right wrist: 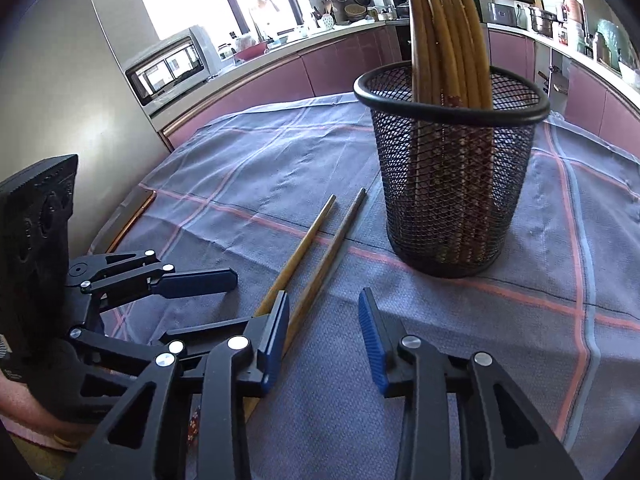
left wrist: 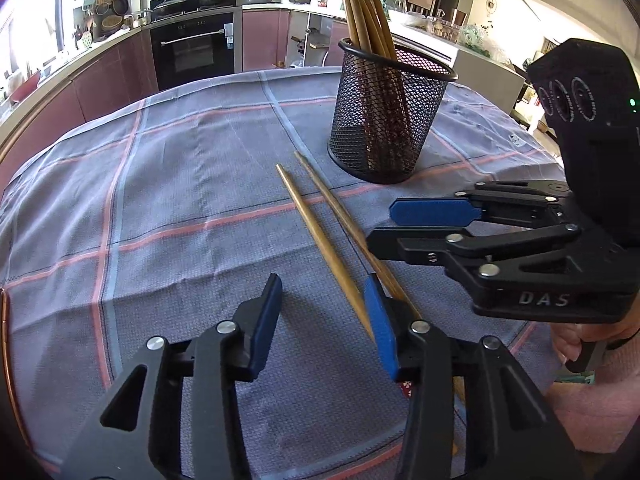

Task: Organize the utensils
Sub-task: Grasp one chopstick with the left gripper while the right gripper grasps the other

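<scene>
A black mesh cup (left wrist: 390, 120) stands upright toward the far right of the desk (left wrist: 168, 200), which is covered by a grey checked cloth (right wrist: 540, 272). A bundle of wooden chopsticks (right wrist: 444, 40) stands in the cup. Two loose chopsticks (left wrist: 320, 240) lie side by side on the cloth just near of the cup, their far ends close to its base. The left gripper (left wrist: 324, 320) hangs partly open over their near ends; one chopstick tip lies between its blue pads, untouched by them. The right gripper (right wrist: 324, 340) is also partly open, with one chopstick between its pads and not pinched.
</scene>
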`<action>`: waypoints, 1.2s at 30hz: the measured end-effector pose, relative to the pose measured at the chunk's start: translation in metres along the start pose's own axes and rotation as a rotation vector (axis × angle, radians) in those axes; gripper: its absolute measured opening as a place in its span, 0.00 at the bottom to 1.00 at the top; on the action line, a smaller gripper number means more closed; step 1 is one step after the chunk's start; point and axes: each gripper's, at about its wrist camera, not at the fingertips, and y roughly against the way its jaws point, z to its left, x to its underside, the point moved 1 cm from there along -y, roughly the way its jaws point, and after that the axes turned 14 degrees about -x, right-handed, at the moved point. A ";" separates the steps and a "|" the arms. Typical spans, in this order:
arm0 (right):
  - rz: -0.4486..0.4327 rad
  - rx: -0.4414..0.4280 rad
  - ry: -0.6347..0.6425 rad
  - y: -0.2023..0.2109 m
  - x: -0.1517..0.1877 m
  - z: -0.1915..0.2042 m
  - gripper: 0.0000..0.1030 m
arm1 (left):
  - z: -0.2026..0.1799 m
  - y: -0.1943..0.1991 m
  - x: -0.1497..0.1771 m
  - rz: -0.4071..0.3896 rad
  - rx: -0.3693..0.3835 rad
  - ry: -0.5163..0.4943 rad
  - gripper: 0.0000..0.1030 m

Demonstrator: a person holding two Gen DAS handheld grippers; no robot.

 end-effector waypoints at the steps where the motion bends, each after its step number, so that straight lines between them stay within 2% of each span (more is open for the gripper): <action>1: 0.003 0.006 0.005 -0.002 0.000 0.001 0.30 | 0.000 0.000 0.000 -0.001 0.002 0.001 0.40; 12: 0.031 0.061 0.045 -0.005 -0.002 0.004 0.24 | 0.000 -0.003 -0.001 -0.001 0.031 0.007 0.32; 30: 0.038 0.083 0.050 -0.013 -0.007 0.004 0.24 | 0.004 -0.018 -0.015 0.022 0.049 0.023 0.25; 36: 0.024 0.083 0.030 -0.015 -0.010 -0.001 0.14 | 0.005 -0.023 -0.020 0.028 0.036 0.031 0.16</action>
